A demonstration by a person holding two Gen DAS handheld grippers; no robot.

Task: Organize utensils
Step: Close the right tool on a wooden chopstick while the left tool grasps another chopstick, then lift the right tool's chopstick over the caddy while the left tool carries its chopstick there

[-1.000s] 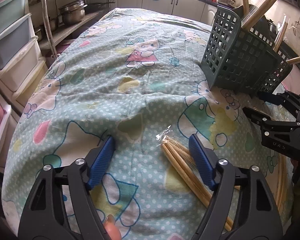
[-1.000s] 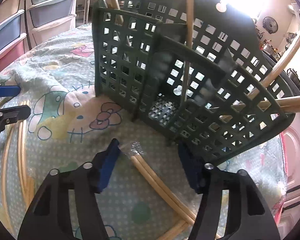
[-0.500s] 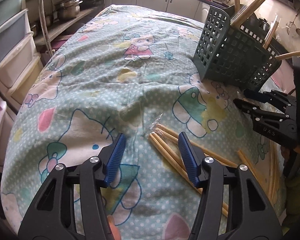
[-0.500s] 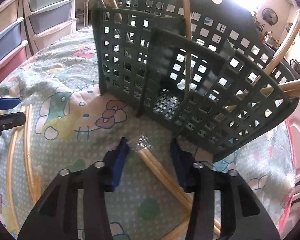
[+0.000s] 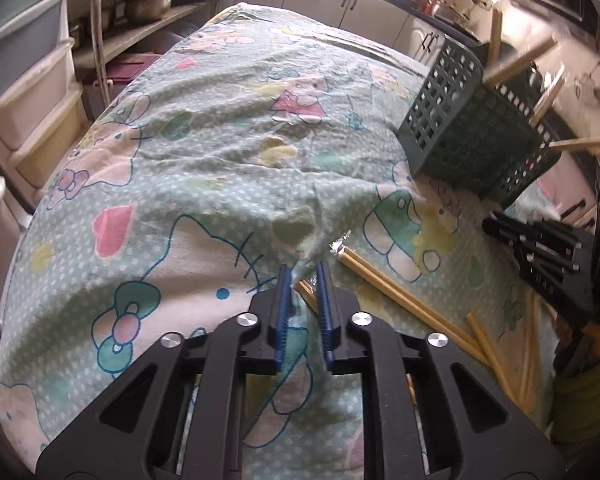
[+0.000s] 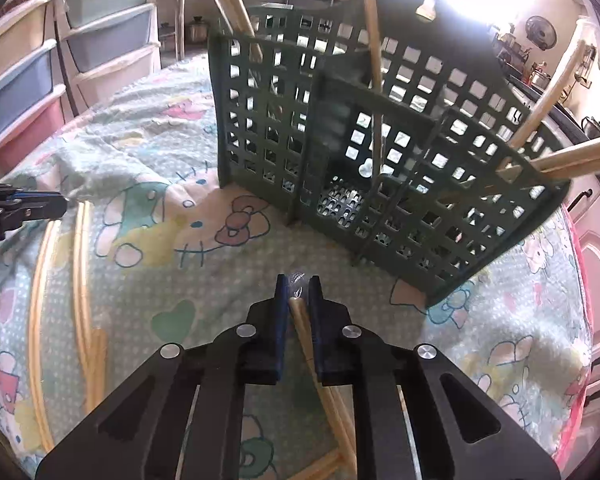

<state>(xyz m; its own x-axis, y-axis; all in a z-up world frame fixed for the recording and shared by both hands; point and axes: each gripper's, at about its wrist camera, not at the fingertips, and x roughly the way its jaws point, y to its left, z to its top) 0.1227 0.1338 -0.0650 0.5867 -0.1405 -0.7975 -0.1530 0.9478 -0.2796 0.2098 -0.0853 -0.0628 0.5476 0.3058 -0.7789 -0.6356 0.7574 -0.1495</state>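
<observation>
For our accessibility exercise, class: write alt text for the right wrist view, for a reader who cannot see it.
The right gripper, low in the frame, is shut on a plastic-wrapped pair of wooden chopsticks above a cartoon-print tablecloth. Just beyond stands a dark green plastic lattice utensil basket with wooden sticks poking out; more chopsticks lie at left.

left gripper (image 5: pixel 305 276) closed, right gripper (image 6: pixel 298 286) clamped chopsticks (image 6: pixel 300 316)
</observation>
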